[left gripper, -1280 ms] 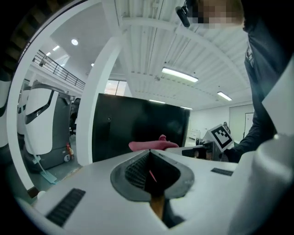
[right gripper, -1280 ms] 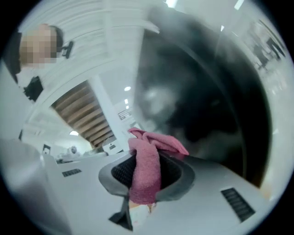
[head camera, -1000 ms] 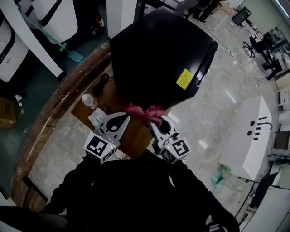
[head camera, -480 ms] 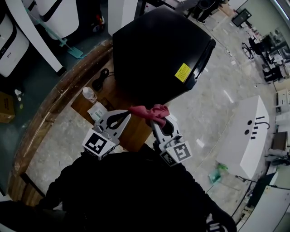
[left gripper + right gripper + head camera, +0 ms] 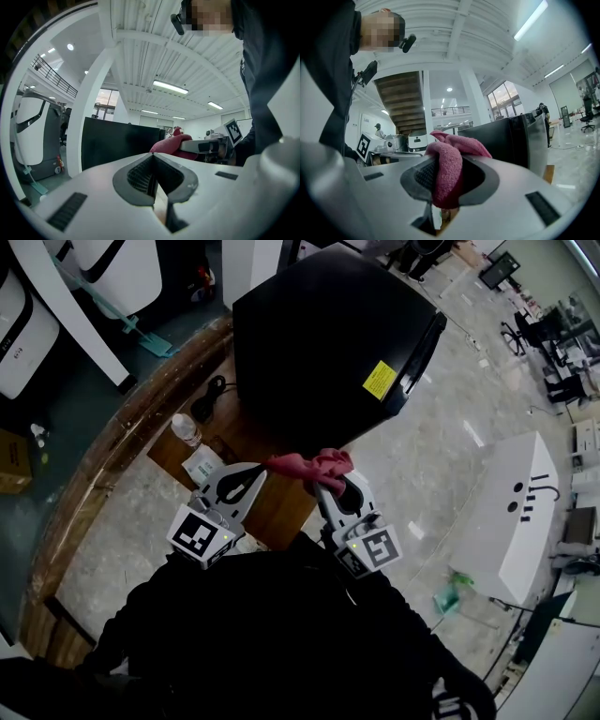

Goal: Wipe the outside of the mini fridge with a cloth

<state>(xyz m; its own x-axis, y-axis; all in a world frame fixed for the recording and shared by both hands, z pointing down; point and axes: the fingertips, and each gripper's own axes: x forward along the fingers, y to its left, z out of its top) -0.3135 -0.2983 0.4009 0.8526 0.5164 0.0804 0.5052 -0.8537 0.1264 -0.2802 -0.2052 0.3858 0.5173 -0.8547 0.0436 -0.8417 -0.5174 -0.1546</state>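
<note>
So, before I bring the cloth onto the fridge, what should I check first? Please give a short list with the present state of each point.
1. Cloth gripped: ok. It is pinched in the right tongs, with a bunch standing out in front.
2. Left tongs free: ok. They are shut with nothing between them.
3. Cloth touching the fridge: cannot tell. It sits at the near lower edge in the head view, but contact is not visible.
4. Fridge door shut: ok, as far as the head view shows.
5. Nearby things out of the way: ok. The bottle and cable lie to the left, apart from the cloth.
</note>
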